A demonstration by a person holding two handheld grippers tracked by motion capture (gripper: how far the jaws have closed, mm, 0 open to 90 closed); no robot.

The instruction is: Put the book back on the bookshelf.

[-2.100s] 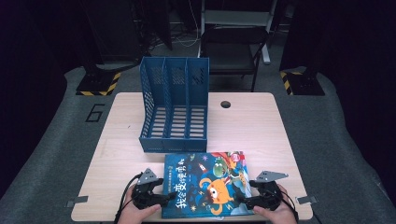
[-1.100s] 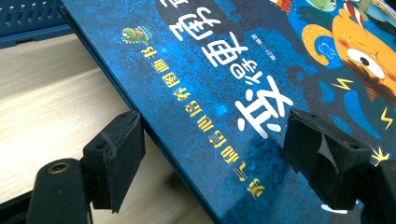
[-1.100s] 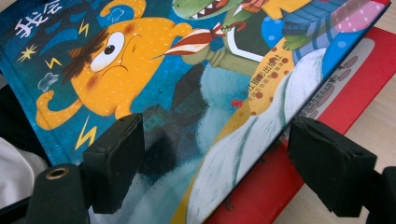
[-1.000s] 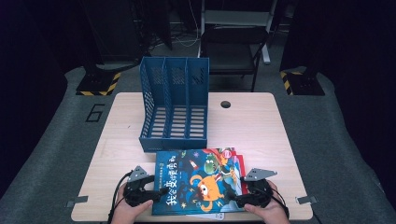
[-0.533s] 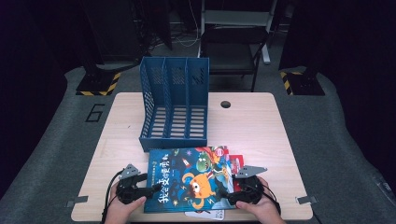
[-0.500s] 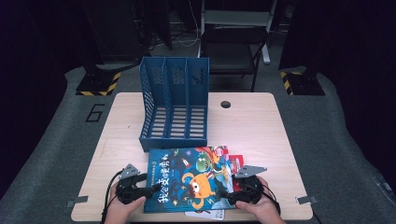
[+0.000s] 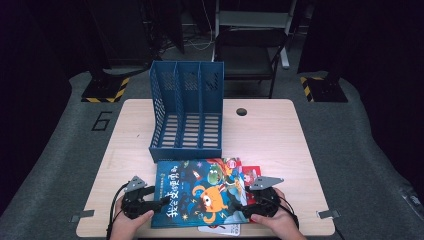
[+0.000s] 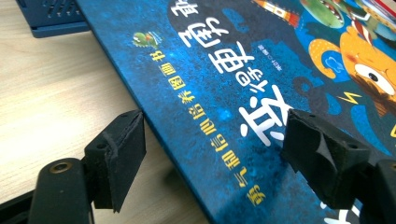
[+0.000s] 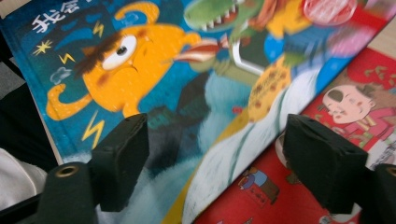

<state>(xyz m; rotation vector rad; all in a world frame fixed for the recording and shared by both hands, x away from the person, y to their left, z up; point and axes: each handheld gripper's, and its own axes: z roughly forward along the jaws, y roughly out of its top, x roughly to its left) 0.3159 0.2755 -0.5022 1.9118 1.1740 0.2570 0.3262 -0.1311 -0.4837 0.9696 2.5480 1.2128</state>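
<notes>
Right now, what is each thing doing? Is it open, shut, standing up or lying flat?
Blue book: closed, lying flat on top of the others, cover up.
Red book: closed, lying flat, partly under the blue book.
Blue file rack: upright, all three slots empty.
Left gripper: open, jaws either side of the blue book's edge.
Right gripper: open, over both books' edges.
Table: bare wood behind the books.

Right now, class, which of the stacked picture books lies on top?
The blue picture book with the orange monster cover lies on top; the red picture book peeks out beneath its right edge.
</notes>
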